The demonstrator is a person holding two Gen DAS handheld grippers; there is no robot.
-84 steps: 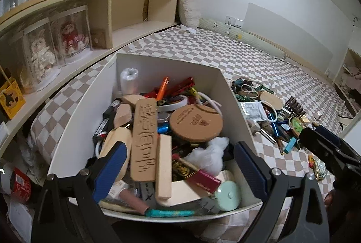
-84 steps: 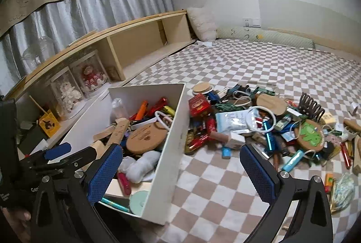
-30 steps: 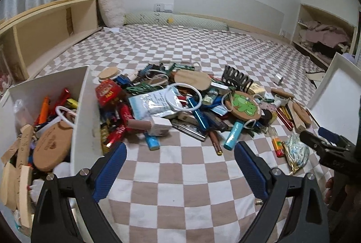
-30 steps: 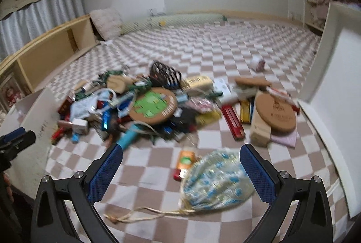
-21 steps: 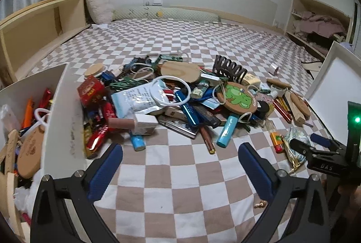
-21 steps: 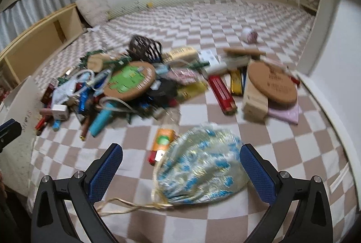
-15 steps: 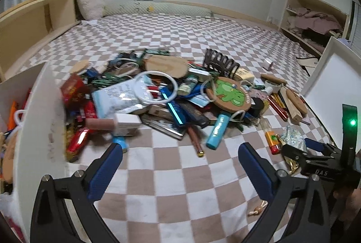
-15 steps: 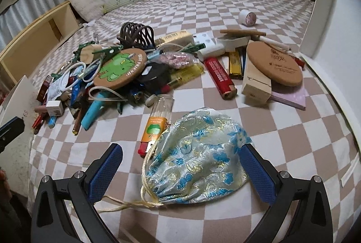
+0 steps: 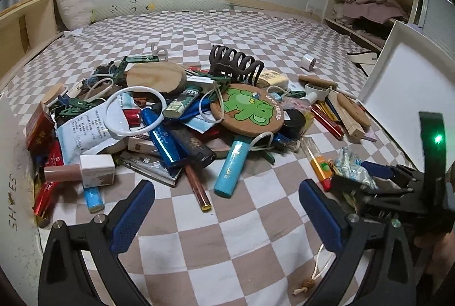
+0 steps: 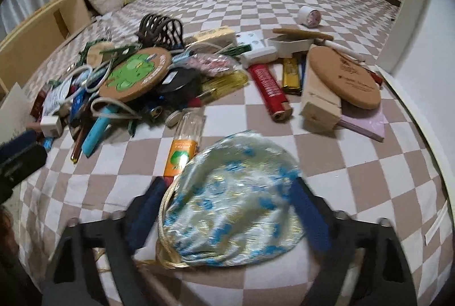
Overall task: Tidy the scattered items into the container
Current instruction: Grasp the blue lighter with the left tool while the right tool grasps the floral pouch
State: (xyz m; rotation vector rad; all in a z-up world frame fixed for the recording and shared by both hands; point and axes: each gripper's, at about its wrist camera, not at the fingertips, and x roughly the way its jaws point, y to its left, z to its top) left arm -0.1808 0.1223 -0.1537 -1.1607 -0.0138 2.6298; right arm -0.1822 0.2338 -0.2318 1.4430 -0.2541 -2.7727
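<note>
- Big pile [image 9: 199, 112] of scattered items left on checkered bedcover [image 9: 227, 235]; white container [image 9: 14, 192] at left edge, contents not visible.
- Right gripper [image 10: 227, 206] has just been closing around shiny blue-gold drawstring pouch [image 10: 233, 209]; pads look at its sides, blurred, grip not confirmed.
- Left gripper [image 9: 227, 206] spread wide, empty, over bare cover.
- Cork round [image 9: 250, 110], glossy tubes, wooden block [image 10: 318, 104], soft pouch.

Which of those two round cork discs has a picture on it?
The cork disc atop the pile carries a green cartoon frog. The other cork disc, resting on a wooden block, shows only faint brown lettering.
</note>
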